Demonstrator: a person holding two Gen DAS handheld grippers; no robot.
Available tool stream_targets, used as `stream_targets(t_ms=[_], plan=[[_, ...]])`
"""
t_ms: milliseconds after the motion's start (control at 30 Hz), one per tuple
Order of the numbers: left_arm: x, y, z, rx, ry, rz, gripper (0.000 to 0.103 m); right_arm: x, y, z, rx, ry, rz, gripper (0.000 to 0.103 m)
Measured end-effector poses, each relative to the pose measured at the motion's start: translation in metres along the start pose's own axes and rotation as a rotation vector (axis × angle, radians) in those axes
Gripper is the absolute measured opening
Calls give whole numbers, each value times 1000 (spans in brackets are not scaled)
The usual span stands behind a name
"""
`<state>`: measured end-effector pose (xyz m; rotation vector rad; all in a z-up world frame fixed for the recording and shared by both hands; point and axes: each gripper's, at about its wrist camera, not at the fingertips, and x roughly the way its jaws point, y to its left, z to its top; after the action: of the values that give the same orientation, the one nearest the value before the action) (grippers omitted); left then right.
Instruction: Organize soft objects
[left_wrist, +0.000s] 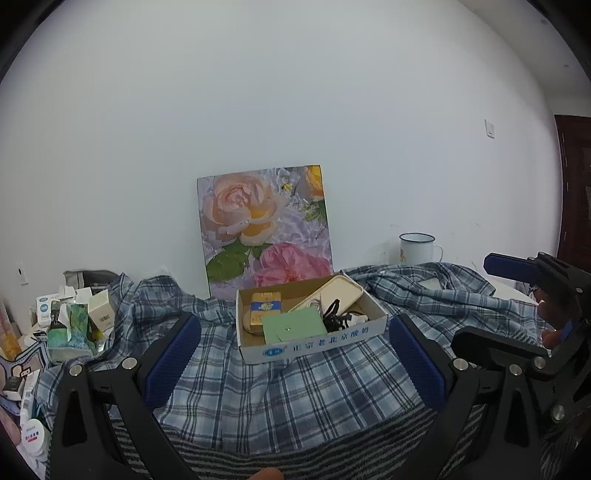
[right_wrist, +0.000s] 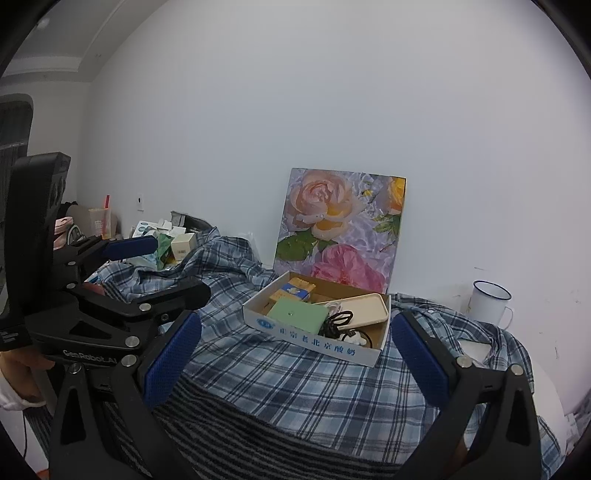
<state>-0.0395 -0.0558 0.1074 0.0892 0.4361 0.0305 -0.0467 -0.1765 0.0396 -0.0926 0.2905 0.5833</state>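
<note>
Both tongs are hanging wide open over the counter, gripping nothing. The left tongs (left_wrist: 293, 360) are spreading their blue pads on either side of the plaid shirt (left_wrist: 280, 391), which is lying rumpled across the surface on top of a dark striped cloth (left_wrist: 295, 454). The right tongs (right_wrist: 295, 362) are hovering over the same shirt, just beside the left ones. A shallow cardboard box (left_wrist: 314, 345) is sitting on the plaid, holding a green card, a cream case and a black cable. Behind it a rose painting (left_wrist: 264, 227) is leaning against the wall, with an enamel mug (left_wrist: 417, 248) standing off to the right.
</note>
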Motion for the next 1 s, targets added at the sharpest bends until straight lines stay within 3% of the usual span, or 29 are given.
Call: stream_targets(t_ms=[567,1000], plan=[[37,-1,-6,53,49,-1,103,36,-21,-13,73,49,28,103],[78,5,-30,23,184,-29,103,71,-23,-30,99,183,31,103]])
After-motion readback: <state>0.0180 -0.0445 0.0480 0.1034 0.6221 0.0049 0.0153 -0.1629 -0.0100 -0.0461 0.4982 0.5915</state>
